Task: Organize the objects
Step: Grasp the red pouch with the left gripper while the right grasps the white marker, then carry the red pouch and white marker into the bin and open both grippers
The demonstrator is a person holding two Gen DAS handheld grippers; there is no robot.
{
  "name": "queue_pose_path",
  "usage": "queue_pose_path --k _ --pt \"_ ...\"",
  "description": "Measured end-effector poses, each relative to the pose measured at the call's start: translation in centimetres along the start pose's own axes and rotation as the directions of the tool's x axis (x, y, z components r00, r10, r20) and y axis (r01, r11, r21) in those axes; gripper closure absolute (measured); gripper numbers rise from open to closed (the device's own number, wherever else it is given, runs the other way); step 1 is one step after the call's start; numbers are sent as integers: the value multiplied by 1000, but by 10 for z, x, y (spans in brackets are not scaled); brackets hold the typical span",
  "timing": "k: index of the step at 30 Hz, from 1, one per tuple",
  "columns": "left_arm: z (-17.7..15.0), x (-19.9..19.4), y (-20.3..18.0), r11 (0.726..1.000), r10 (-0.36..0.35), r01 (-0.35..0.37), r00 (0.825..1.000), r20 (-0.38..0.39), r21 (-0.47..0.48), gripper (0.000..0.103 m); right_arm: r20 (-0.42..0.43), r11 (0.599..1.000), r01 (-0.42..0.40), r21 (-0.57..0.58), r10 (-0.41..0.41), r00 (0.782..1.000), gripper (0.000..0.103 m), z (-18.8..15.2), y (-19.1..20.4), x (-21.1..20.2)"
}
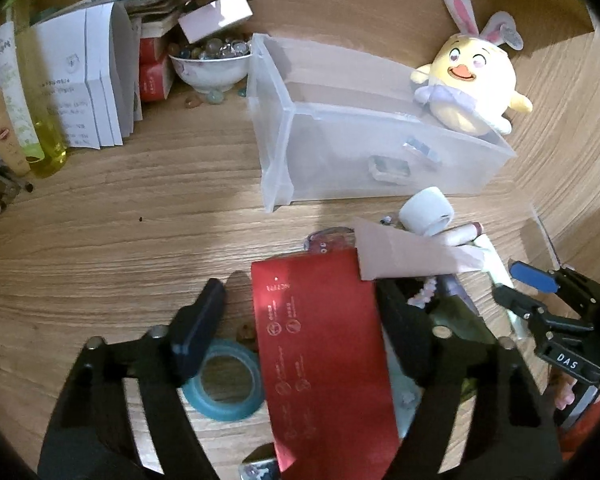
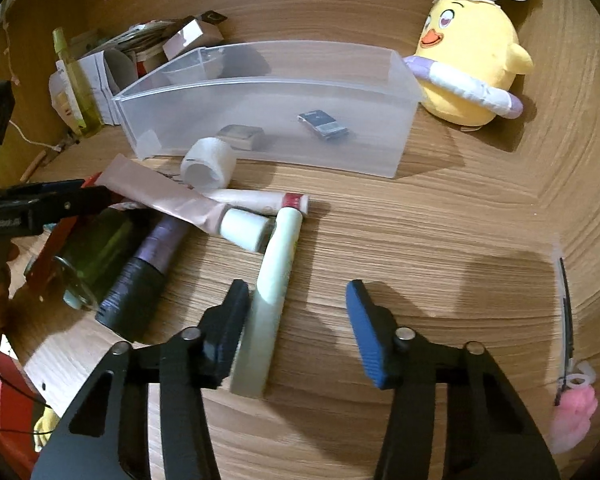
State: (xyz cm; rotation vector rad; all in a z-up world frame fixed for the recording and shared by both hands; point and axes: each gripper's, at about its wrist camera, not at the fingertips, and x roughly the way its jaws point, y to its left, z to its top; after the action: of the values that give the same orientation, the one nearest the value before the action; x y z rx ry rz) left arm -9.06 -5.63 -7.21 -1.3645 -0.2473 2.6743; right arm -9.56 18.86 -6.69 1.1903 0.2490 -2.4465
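Note:
A flat red box [image 1: 320, 340] lies on the wooden desk between the fingers of my left gripper [image 1: 300, 292], which is open; a gap shows at its left finger. My right gripper [image 2: 297, 286] is open too. A pale green tube [image 2: 276, 280] rests against its left finger, well apart from the blue pad [image 2: 366, 336]. A pink tube [image 2: 160, 196], a white tape roll [image 2: 208, 164], a purple-and-black bottle [image 2: 140, 280] and a green bottle [image 2: 96, 256] lie heaped left of it. Behind them stands the clear plastic bin [image 2: 260, 92] with two small items inside.
A yellow chick plush [image 1: 472, 84] leans at the bin's far right end. A blue tape ring [image 1: 228, 384] lies by my left finger. Folded papers [image 1: 92, 80], a yellow bottle [image 1: 44, 112] and a bowl of glass marbles [image 1: 212, 64] crowd the back left corner.

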Motion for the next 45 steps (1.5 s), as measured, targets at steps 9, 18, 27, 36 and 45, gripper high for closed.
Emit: queue_pose_path --k 9,18,27,36,45 --pt "-2 -4 -4 1000 12 -12 999 31 7 50 19 1000 21 4 -21 1000 89 2 -3 2" --pt "2 -29 -2 999 49 -48 992 116 -14 50 49 998 41 47 -44 998 89 4 -15 -5" --pt "18 -57 -9 1000 29 -26 977 213 -17 50 134 996 48 69 -57 989 89 23 -24 -28" --pt "42 -67 -26 1000 -16 18 962 274 -5 50 232 996 18 82 -37 972 89 45 -29 -50" --pt "74 -67 -37 999 -47 49 952 303 -1 50 290 998 -2 57 -14 957 89 75 -34 -54"
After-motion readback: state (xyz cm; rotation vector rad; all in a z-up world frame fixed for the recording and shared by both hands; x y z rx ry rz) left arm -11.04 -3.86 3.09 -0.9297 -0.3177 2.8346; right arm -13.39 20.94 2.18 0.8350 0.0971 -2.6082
